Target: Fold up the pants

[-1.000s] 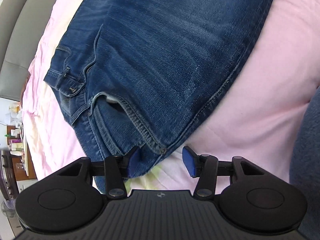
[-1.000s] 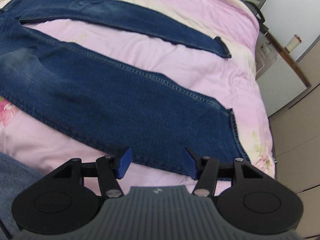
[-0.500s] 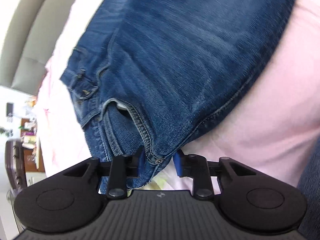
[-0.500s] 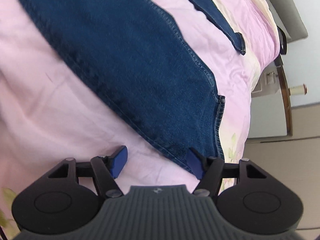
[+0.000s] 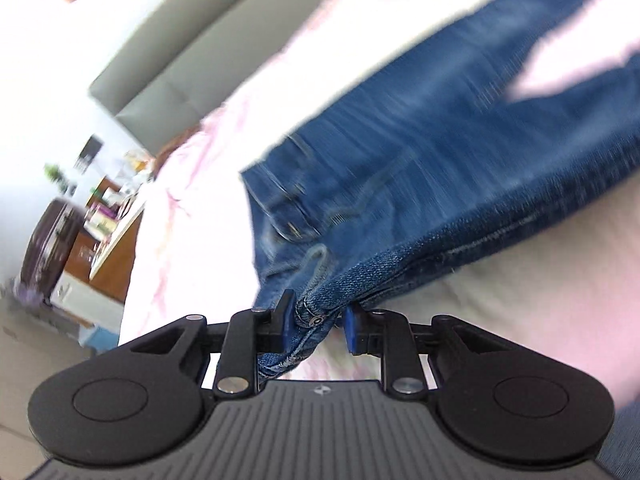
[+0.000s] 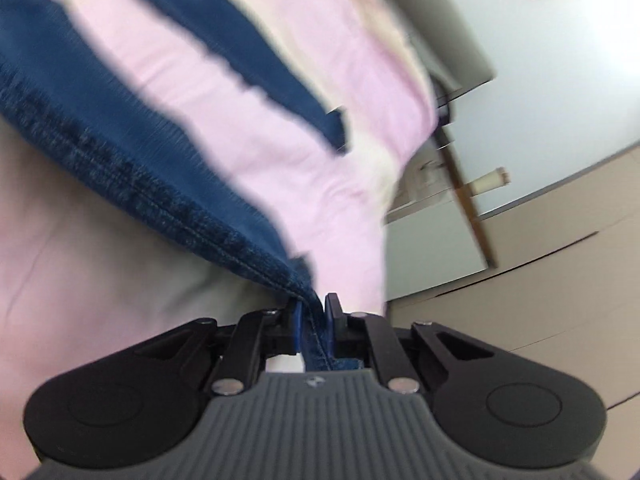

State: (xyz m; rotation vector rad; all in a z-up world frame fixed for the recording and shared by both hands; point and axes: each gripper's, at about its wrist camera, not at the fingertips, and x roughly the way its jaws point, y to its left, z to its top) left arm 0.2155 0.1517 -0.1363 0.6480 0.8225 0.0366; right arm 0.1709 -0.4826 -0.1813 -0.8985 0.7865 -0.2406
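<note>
Both grippers have gone from hovering over the flat jeans to gripping them and lifting. At the waist end, the left gripper (image 5: 316,328) is closing its jaws on the riveted corner of the jeans (image 5: 440,152), the denim bunched between the blue pads and pulled up off the pink bedspread (image 5: 520,320). At the other end, the right gripper (image 6: 314,328) is clamped tight on the near leg's hem, that leg rising in a taut ridge. The far leg (image 6: 256,48) lies flat across the bed. Both views are blurred.
</note>
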